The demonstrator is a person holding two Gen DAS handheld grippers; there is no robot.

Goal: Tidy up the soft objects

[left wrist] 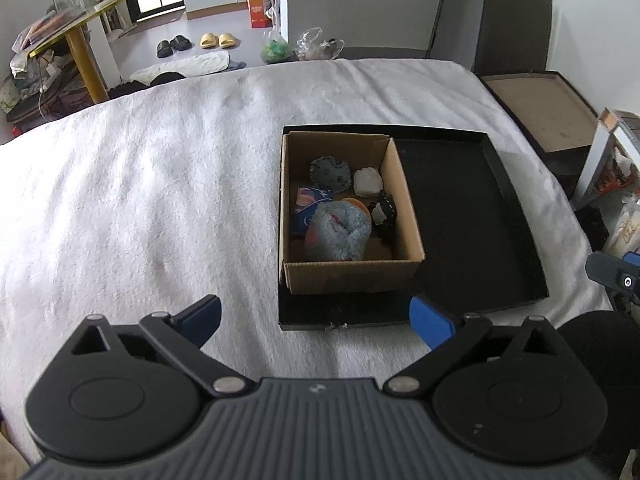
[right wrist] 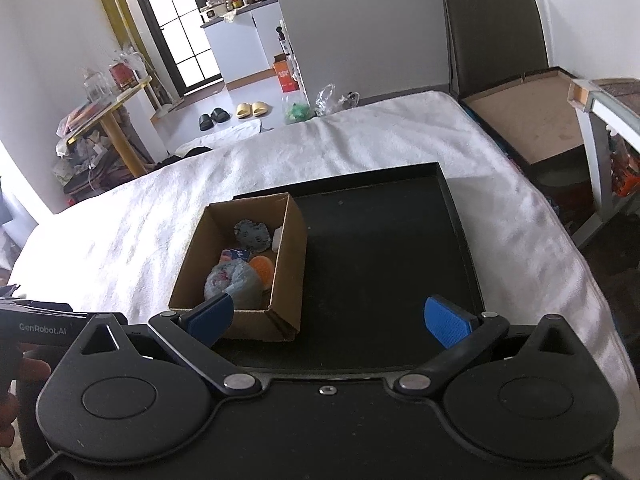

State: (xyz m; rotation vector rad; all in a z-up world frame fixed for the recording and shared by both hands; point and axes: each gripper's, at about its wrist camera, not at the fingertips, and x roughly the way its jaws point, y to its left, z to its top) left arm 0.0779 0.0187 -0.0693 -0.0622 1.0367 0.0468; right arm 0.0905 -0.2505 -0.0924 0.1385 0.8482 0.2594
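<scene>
We are holding the left gripper (left wrist: 316, 320) and right gripper (right wrist: 328, 316) with fingers spread wide, gripping nothing. Just ahead, a cardboard box (left wrist: 352, 276) is sitting in a black tray (left wrist: 472, 216) on a white blanket (left wrist: 140, 200). Soft toys (left wrist: 338, 236) are lying inside it; none are showing outside, so sorting seems nearly finished.

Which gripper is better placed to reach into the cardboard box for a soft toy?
Probably the left gripper: open, it faces the cardboard box almost head on. The right gripper, also open, points mostly at the black tray.
</scene>
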